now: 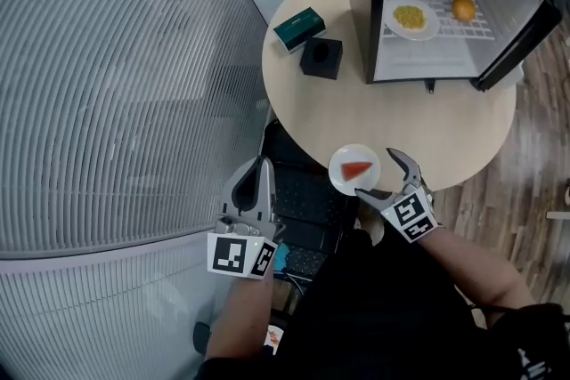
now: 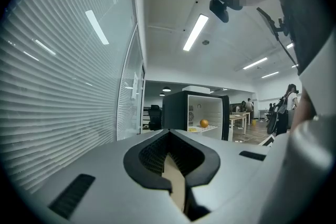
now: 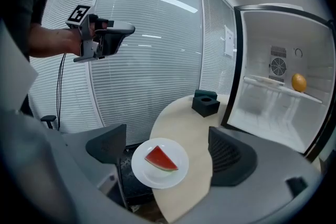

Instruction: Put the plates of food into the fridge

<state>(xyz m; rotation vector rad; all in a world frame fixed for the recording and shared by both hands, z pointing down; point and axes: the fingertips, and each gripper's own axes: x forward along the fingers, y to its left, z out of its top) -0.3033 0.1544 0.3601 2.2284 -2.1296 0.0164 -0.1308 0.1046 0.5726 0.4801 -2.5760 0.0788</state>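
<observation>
Plate pick-up at the near edge of the round table [image 1: 401,116]. The white plate [image 1: 342,161] carrying a watermelon slice [image 1: 358,169] sits at the table's near rim, and in the right gripper view part of it hangs past the rim, which leaves its underside open to a jaw. Your right gripper [image 1: 378,175] is level with the plate with its jaws spread wide, one on each side. Neither jaw appears to touch the plate, so nothing is gripped yet. The wide spread suits the approach. The likely next step is to bring one jaw under the overhanging rim and one over it, away from the slice, and to keep the plate flat so the fruit does not slide. Your left gripper [image 1: 260,165] is held off the table to the near left with its jaws pressed together on nothing, clear of the working side. The mini fridge [image 1: 360,9] stands on the far right of the table with its door swung open. Its shelf already holds a plate of yellow food [image 1: 411,17] and an orange [image 1: 463,8], with bare shelf showing between and around them. A green box [image 1: 299,28] and a black block [image 1: 321,58] lie to the left of the fridge, out of the direct path from plate to shelf.
</observation>
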